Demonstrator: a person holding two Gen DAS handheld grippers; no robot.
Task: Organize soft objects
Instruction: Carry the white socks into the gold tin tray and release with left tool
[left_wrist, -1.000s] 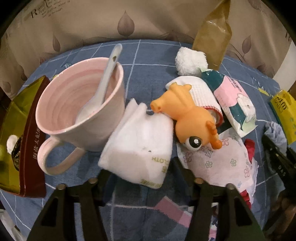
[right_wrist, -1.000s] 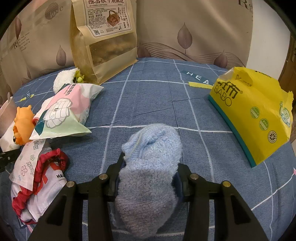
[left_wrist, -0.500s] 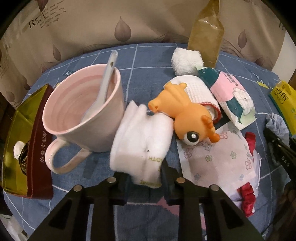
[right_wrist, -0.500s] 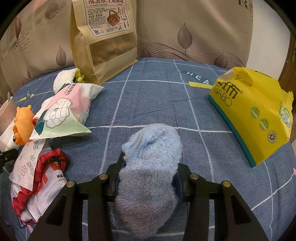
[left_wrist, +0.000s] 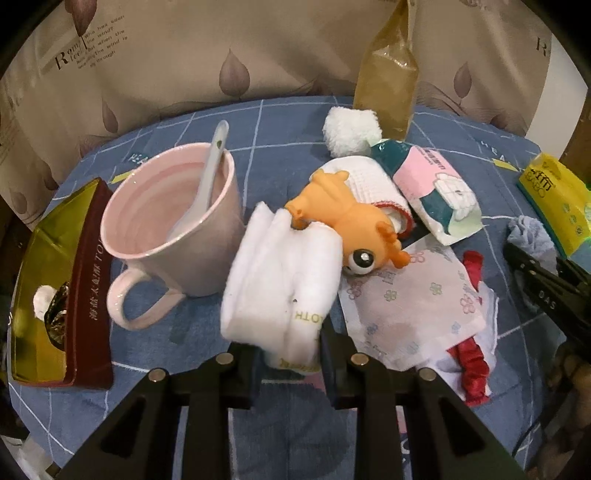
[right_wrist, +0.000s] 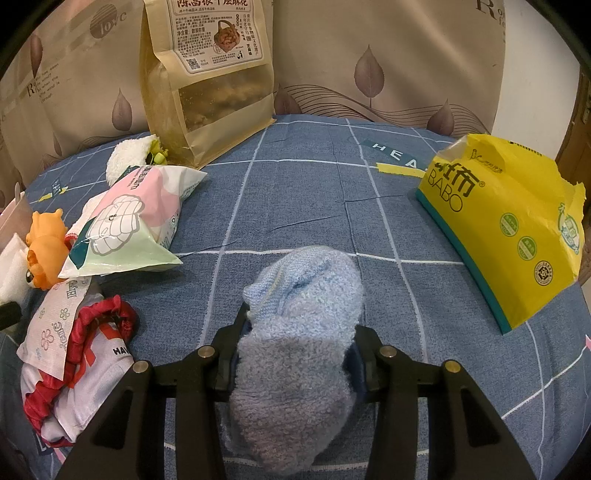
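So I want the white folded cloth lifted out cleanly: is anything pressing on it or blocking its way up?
Yes. The left gripper is clamped on the white folded cloth, but the orange toy leans on its far edge, and the pink mug stands close against its left side. Nothing shows above it.

1 pink mug (left_wrist: 173, 229), 1 spoon (left_wrist: 207, 181), 1 orange toy (left_wrist: 351, 225), 2 grippers (left_wrist: 290, 354) (right_wrist: 295, 350)

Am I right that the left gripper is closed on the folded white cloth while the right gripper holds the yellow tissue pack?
Not quite. The left gripper does grip the folded white cloth, but the right gripper holds the blue fuzzy sock, as the right wrist view shows. The yellow tissue pack lies untouched on the bedspread.
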